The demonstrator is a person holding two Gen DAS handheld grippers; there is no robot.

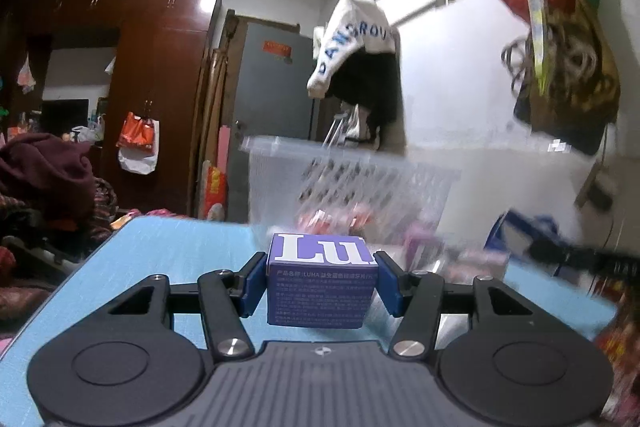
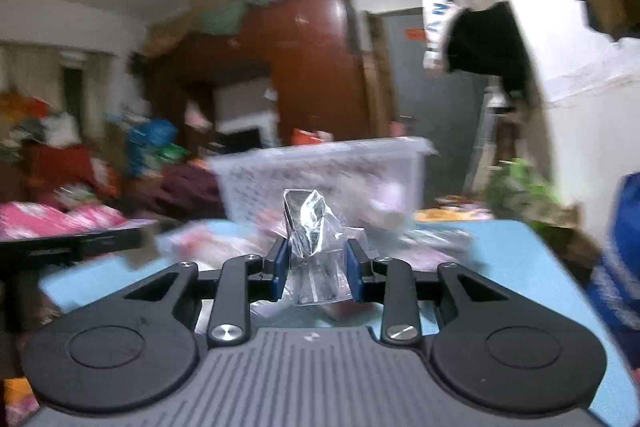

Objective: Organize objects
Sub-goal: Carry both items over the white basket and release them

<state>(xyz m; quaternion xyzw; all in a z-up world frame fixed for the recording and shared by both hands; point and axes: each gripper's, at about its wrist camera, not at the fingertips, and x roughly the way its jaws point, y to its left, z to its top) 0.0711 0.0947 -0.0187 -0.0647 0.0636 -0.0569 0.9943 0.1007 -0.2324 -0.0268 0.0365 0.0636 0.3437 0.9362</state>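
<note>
Transport step, as judged from both wrist views: the left gripper is clamped on a purple cardboard box, rigid and square-edged with white lettering, held above the blue table; the right gripper is clamped on a crinkled clear plastic packet, glossy and limp. Each load sits near its camera, short of the translucent perforated plastic basket at the table's far side. The next move probably calls for carrying each load over the basket's rim before the jaws part.
</note>
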